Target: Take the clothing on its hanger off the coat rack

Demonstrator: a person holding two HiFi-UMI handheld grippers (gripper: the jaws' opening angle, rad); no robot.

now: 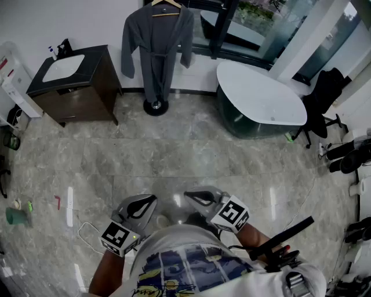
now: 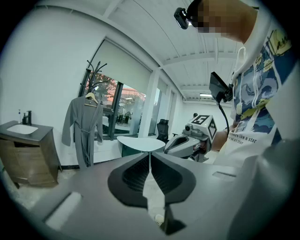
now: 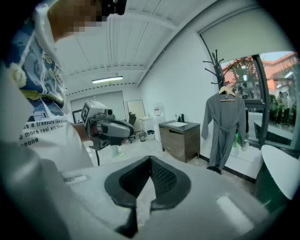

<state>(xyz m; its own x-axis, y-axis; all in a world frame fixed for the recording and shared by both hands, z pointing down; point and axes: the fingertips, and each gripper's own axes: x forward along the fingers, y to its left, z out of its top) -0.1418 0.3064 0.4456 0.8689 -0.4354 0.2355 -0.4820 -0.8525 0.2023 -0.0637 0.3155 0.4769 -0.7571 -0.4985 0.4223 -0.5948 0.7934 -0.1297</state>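
Bathroom showroom — bathtub (image 1: 262,100); vanity sink (image 1: 62,67); marble floor (image 1: 174,162).

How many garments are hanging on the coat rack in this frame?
1: a grey robe on a wooden hanger, on the coat rack between the vanity and the bathtub. Both gripper views show the rack's other hooks bare.

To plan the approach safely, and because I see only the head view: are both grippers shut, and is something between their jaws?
Observer: Both are shut and empty. The left gripper and the right gripper each show jaws together in their own views, nothing between.
Operator: My view cuts off the coat rack at the top. What is up there?
Observer: It forks into several prongs above the hanger, which carries the grey robe.
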